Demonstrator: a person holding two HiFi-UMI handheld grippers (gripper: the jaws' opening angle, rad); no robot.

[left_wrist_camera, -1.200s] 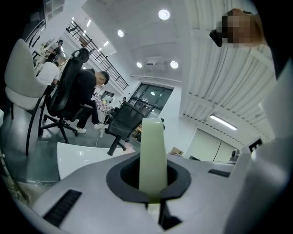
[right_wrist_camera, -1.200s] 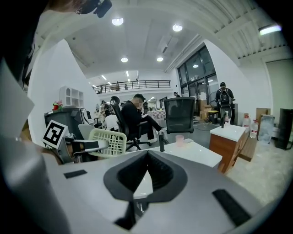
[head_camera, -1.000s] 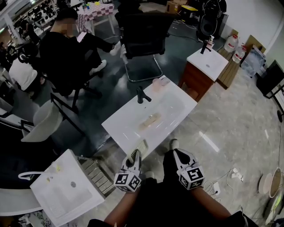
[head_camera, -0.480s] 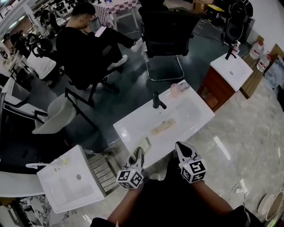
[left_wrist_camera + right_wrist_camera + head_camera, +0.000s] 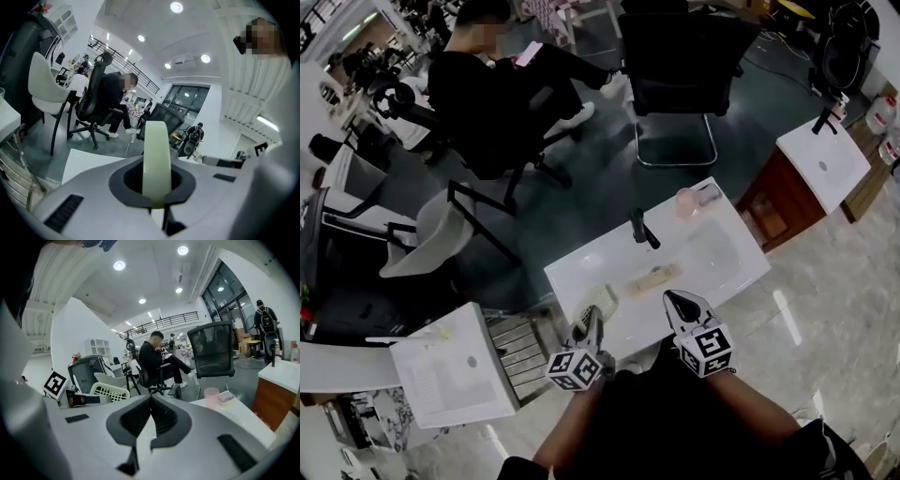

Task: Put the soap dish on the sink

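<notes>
A pale green slotted soap dish (image 5: 592, 305) is held on edge in my left gripper (image 5: 592, 321), which is shut on it. It hangs over the near left edge of the white sink (image 5: 581, 272). The left gripper view shows the dish (image 5: 156, 154) edge-on, clamped between the jaws of the left gripper (image 5: 157, 197). My right gripper (image 5: 677, 301) is shut and empty, just over the sink's near edge. From the right gripper (image 5: 151, 401) I see the soap dish (image 5: 110, 391) to its left. The sink carries a black faucet (image 5: 642, 228), a pink cup (image 5: 686, 202) and a beige item (image 5: 653, 277) in the basin.
A second white sink (image 5: 455, 366) stands at lower left, a third on a wooden cabinet (image 5: 825, 159) at upper right. Behind the sink are a black office chair (image 5: 694, 66), a seated person (image 5: 487, 84) and a white chair (image 5: 431, 239).
Both grippers have moved forward to the sink; the soap dish now hangs over its near left edge. Neither gripper's jaws have changed.
</notes>
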